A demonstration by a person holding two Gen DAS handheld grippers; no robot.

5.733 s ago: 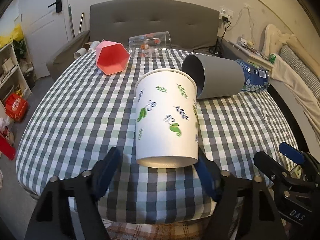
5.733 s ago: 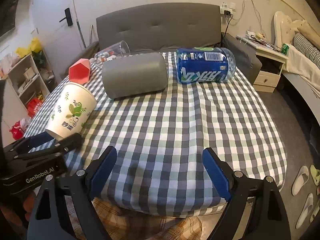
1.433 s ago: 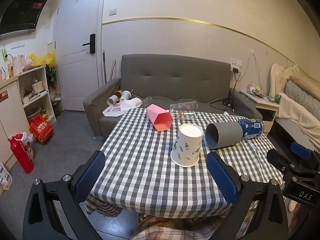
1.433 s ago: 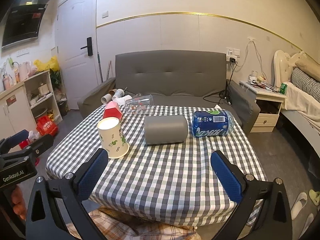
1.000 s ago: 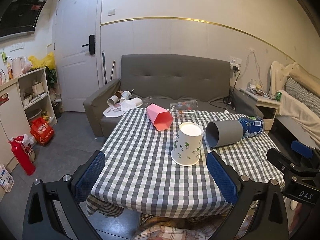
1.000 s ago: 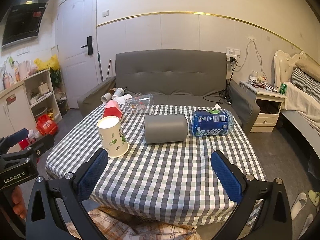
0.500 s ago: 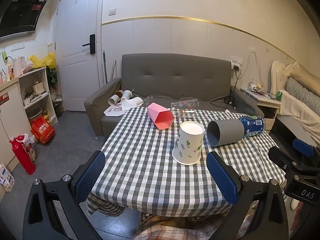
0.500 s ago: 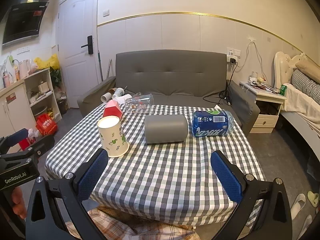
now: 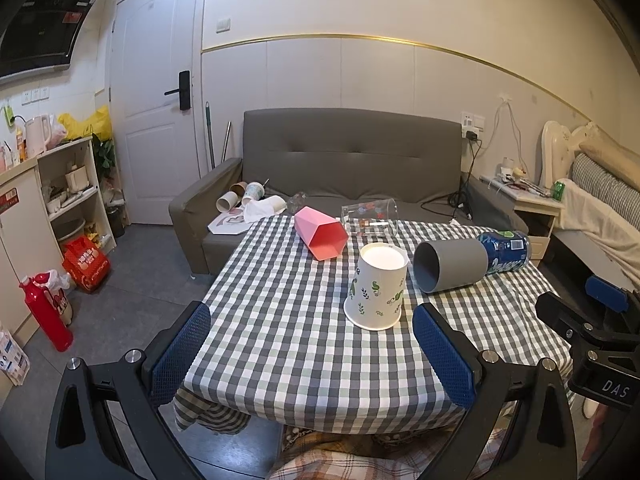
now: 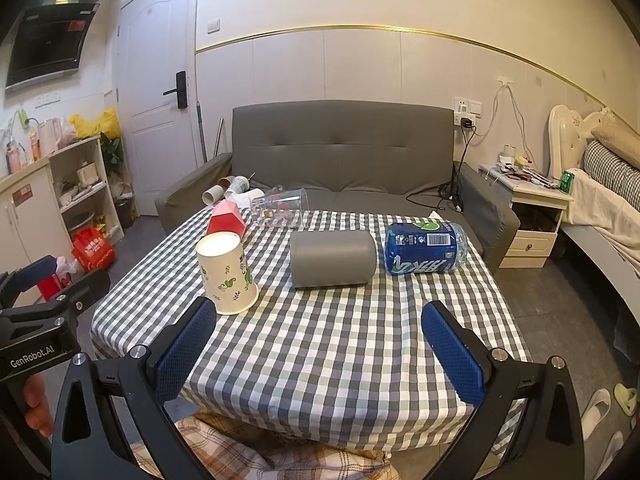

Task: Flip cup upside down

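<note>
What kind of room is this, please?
Probably a small studio flat: a grey sofa stands behind the checked table, a bed lies at the right, and a kitchen range hood hangs at the left.

Ahead of me a grey sofa (image 9: 352, 160) stands against a pale panelled wall (image 9: 360, 72) trimmed with a thin gold line. To my left I see a white door (image 9: 154, 120) with a dark handle, then open shelves (image 9: 76, 196) cluttered with odds and ends. On my right a white bedside cabinet (image 10: 528, 220) stands beside a bed (image 10: 600, 208). The floor (image 9: 132, 280) is dark grey.
</note>
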